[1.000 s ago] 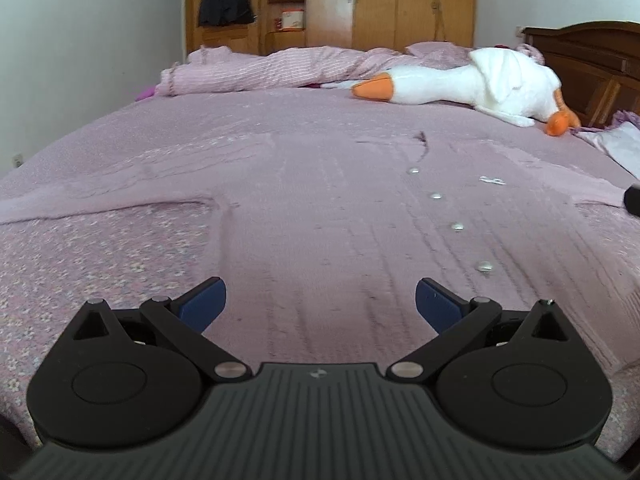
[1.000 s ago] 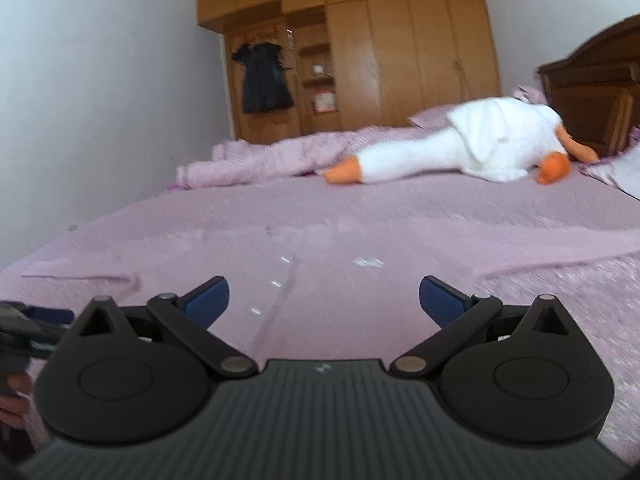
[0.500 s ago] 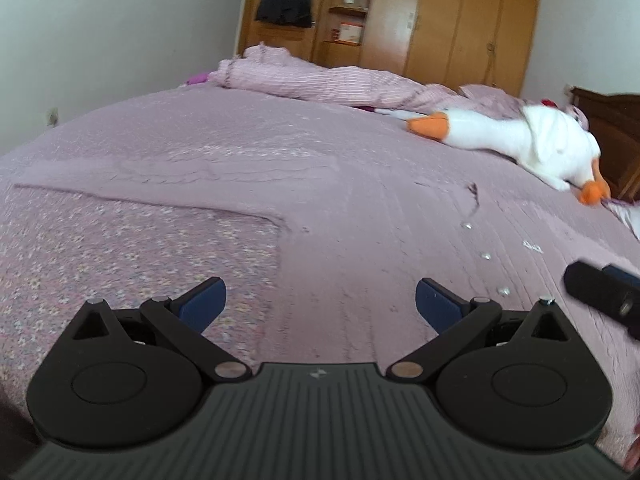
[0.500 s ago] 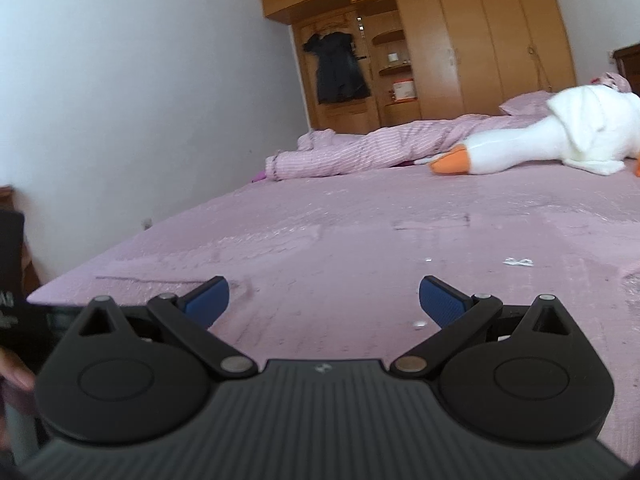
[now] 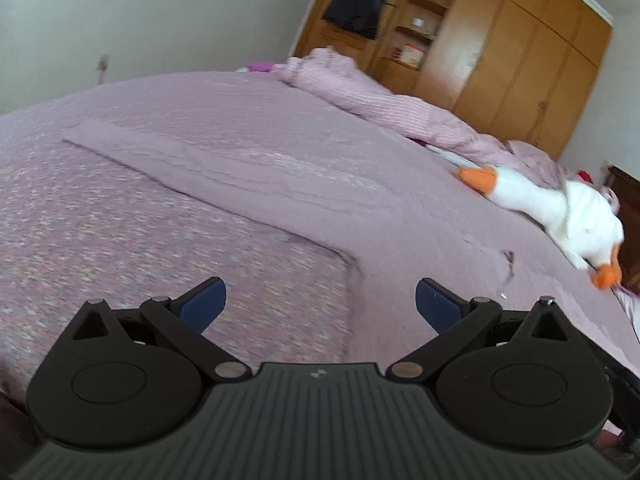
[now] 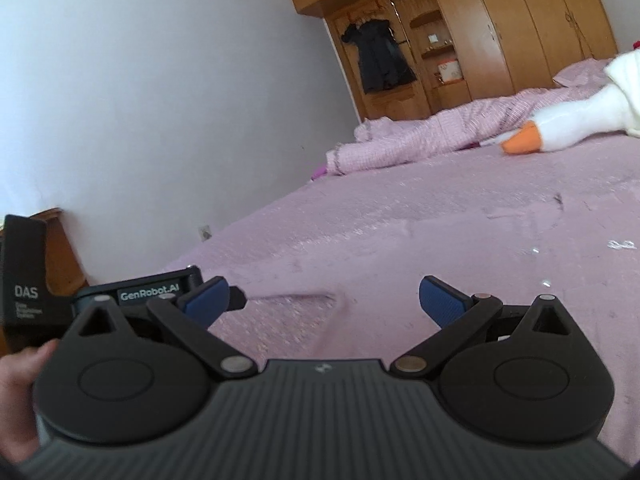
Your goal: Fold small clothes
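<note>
A: L wrist cam?
B: Low over the bed (image 5: 100,240), tilted, facing along the left gripper (image 5: 320,304), whose blue fingers fill the lower frame. Lilac cardigan (image 5: 248,168) close, mid frame; plush goose (image 5: 560,208) far right, wardrobe (image 5: 500,52) upper right.
A: R wrist cam?
B: Also low, near the bed's (image 6: 420,216) edge, facing along the right gripper (image 6: 324,300). Wall takes the upper left, wardrobe (image 6: 500,28) top right, goose (image 6: 568,124) at right edge.
A: Overlap?
B: Bedspread, cardigan (image 6: 460,264), striped quilt (image 5: 380,96), goose, wardrobe w/ hanging dark garment (image 6: 380,56). R view also catches the left gripper's body (image 6: 156,288) at lower left, w/ a hand (image 6: 20,376) at the edge.
</note>
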Demonstrator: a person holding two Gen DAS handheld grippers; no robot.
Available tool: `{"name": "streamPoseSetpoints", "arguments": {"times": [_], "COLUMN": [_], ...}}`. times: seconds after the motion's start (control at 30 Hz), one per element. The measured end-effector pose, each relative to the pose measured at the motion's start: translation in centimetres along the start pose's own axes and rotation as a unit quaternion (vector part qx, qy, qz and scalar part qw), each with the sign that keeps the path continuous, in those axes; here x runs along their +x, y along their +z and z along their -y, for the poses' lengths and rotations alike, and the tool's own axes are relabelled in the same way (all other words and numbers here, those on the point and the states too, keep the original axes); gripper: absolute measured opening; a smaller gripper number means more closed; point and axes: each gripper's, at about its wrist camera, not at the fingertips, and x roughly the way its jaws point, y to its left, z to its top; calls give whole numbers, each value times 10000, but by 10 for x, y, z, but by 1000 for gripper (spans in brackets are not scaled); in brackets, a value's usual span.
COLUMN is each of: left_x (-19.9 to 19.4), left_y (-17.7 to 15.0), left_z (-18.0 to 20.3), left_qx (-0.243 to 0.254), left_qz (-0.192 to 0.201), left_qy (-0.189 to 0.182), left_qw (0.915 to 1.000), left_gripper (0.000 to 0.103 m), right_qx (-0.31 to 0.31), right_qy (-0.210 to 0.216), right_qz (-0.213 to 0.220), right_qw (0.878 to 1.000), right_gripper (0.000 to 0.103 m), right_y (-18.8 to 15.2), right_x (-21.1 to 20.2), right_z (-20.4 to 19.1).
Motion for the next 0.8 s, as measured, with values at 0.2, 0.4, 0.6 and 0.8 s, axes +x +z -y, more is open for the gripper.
{"name": "streamPoseSetpoints", "arguments": {"times": [0.2, 0.4, 0.6, 0.8], "left_x": [-9, -13, -1, 17], "left_y": [27, 45, 72, 94], "left_z": [-38, -64, -96, -142], "left_qx": [-280, -364, -506, -574], "left_qz": [151, 275, 321, 376], "left_qy": [208, 490, 604, 993], "left_qw": [9993, 9978, 9964, 9927], "left_gripper": [103, 103, 103, 103], "right_qx": [-344, -385, -376, -387], "right_qy": [196, 432, 505, 487], "right_qz": [29, 44, -29, -168], "right_qw": [9992, 9983, 9980, 9979], "right_gripper": [103, 103, 103, 103], "right_y": [2, 8, 12, 10], "right_x": [25, 52, 81, 107], "right_z": [-26, -50, -69, -87]}}
